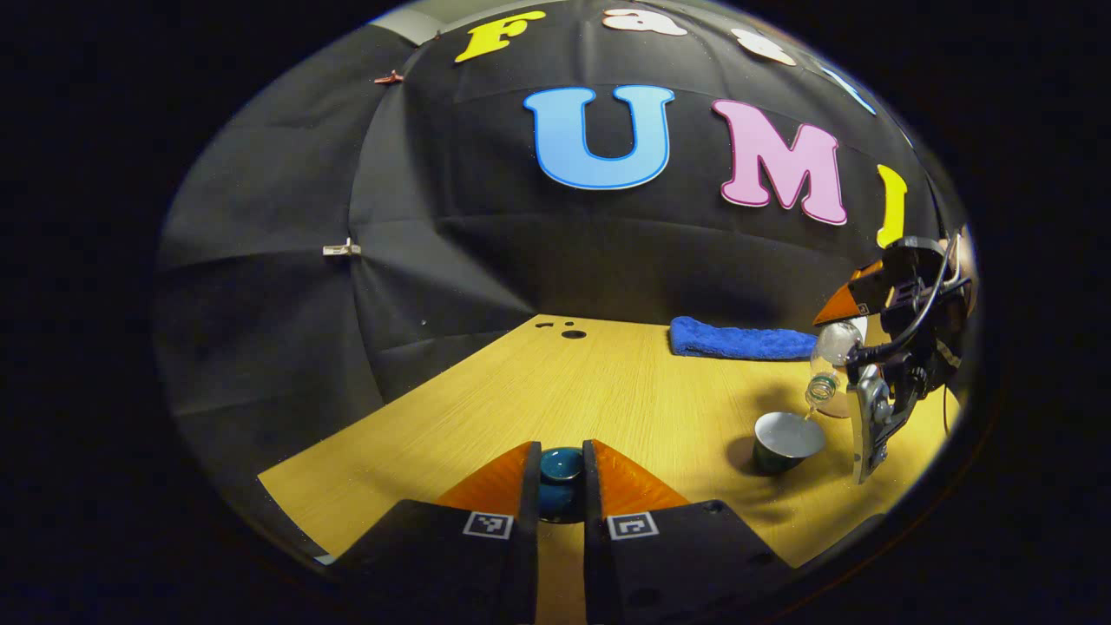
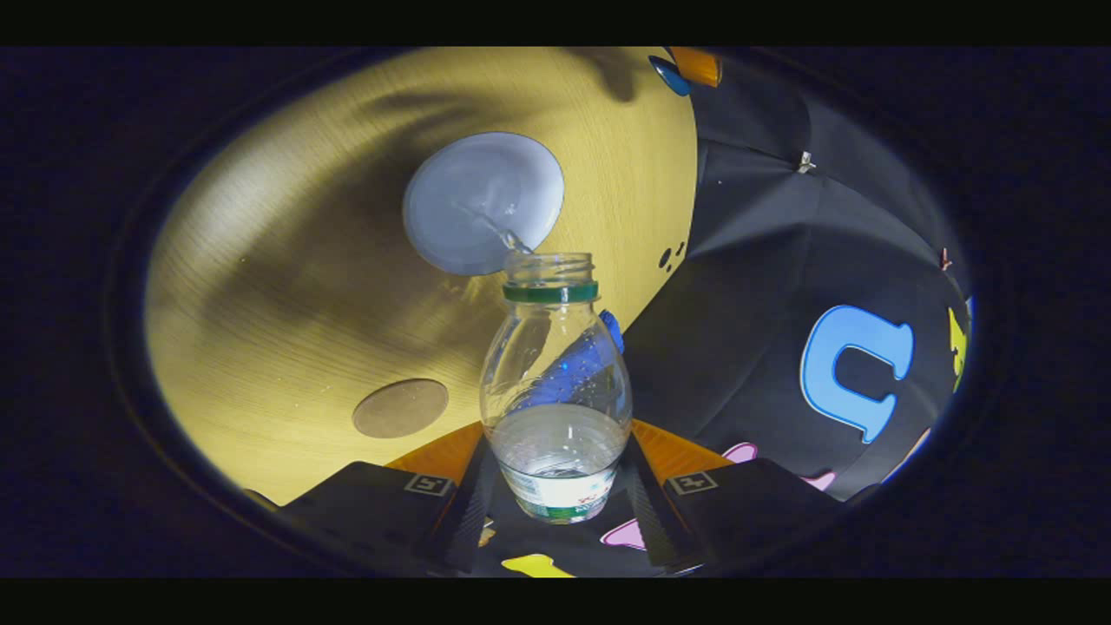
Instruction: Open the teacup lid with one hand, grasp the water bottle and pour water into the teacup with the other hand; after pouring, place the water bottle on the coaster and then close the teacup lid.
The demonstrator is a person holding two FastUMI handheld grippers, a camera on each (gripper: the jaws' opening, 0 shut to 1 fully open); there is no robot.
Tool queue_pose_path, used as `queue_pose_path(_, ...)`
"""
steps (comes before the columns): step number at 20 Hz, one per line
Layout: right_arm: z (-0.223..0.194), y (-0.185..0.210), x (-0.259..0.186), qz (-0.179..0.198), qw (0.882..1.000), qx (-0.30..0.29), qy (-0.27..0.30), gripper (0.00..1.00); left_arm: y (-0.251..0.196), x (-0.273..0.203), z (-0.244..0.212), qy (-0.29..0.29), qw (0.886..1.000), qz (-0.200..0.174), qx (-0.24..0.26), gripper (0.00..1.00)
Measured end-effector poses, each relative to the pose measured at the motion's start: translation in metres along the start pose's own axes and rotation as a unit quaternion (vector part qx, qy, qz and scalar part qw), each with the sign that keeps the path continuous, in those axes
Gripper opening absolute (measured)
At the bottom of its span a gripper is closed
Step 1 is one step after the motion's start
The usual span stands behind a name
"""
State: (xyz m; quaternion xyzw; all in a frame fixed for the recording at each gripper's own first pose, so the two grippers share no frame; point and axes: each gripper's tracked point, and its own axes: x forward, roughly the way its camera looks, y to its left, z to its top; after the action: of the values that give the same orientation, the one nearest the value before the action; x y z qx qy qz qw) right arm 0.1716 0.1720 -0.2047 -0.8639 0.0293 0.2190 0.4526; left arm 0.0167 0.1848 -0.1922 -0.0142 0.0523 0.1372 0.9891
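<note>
**Pouring under way, lid held aside**

The cup [image 1: 788,439] is standing open on the worktop [image 1: 608,382], and a thin stream is running from the bottle [image 2: 556,382] into it. In the right gripper view the bottle's mouth is hanging just over the cup's near rim, the bottle tipped steeply, with some water left in its base. The right claw [image 2: 555,486] is clenching the bottle's lower body, both fingers pressing on it.

Well to the side of the cup, the left claw [image 1: 561,486] is gripping the lid [image 1: 561,473] between its fingers, low over the worktop.

So the pouring step is in hand. Next, by my reading, the bottle needs righting without dribbling, then carrying to the coaster [image 2: 400,407], which is lying bare near the cup, toward the right claw. After that the lid goes back on.

Room looks generous: the wood around the cup is open, and a towel [image 1: 738,340] is lying beyond the cup by the wall, out of the way. The worktop's front edge is running near the cup, so the swing to the coaster should be staying inboard.
</note>
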Motion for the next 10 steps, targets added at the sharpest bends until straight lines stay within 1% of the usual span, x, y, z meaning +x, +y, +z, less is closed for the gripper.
queue_pose_path(3, -0.002, -0.004, -0.002, -0.001, 1.0, -0.005, 0.001, 0.74, -0.005, -0.002, 0.004, -0.007, 1.0, -0.008, 0.013, 0.25)
queue_pose_path(6, -0.003, -0.008, -0.005, 0.0, 1.0, -0.009, 0.0, 0.74, -0.007, -0.001, 0.009, -0.011, 1.0, -0.013, 0.01, 0.25)
queue_pose_path(7, -0.003, -0.009, -0.005, -0.001, 1.0, -0.012, -0.001, 0.7, -0.008, -0.001, 0.011, -0.012, 1.0, -0.013, 0.007, 0.25)
queue_pose_path(8, -0.003, -0.011, -0.006, 0.0, 1.0, -0.013, -0.002, 0.74, -0.007, -0.001, 0.014, -0.014, 1.0, -0.013, 0.005, 0.29)
queue_pose_path(9, -0.002, -0.01, -0.007, 0.001, 1.0, -0.015, -0.002, 0.74, -0.006, -0.001, 0.015, -0.015, 1.0, -0.011, 0.003, 0.25)
queue_pose_path(10, -0.003, -0.011, -0.006, 0.001, 1.0, -0.018, -0.003, 0.74, -0.006, 0.0, 0.018, -0.017, 1.0, -0.011, 0.002, 0.29)
